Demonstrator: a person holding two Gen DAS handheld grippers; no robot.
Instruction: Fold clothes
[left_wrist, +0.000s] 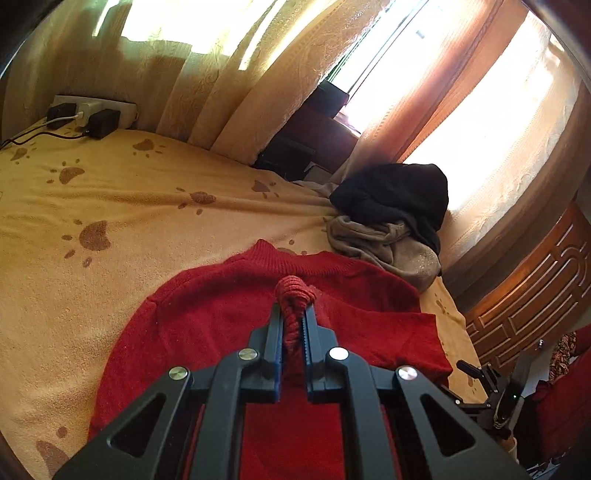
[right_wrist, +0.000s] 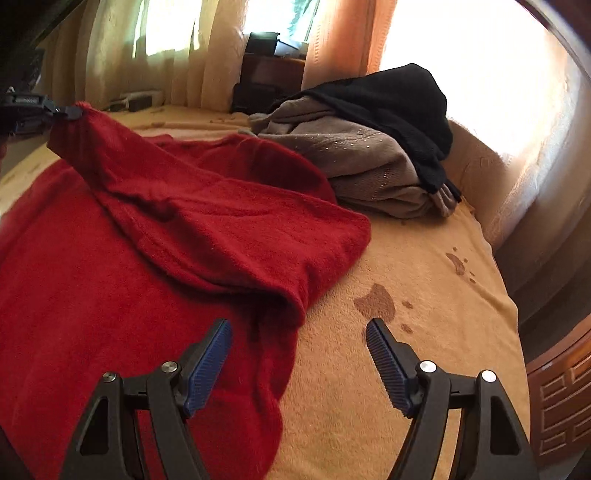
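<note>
left gripper (left_wrist: 294, 314) clenches the red sweater (right_wrist: 110, 295) cuff, lifted over the body; right gripper (right_wrist: 299, 328) gapes released at its edge, bare blanket (right_wrist: 406, 369) alongside.

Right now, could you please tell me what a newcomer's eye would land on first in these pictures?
The bright red knitted sweater spread over the yellow paw-print blanket dominates, its sleeve cuff pinched and lifted by the left gripper. Behind it, near the sunlit curtains, sits a heap of a black garment on a grey sparkly one. The right gripper hangs open at the sweater's edge.
</note>
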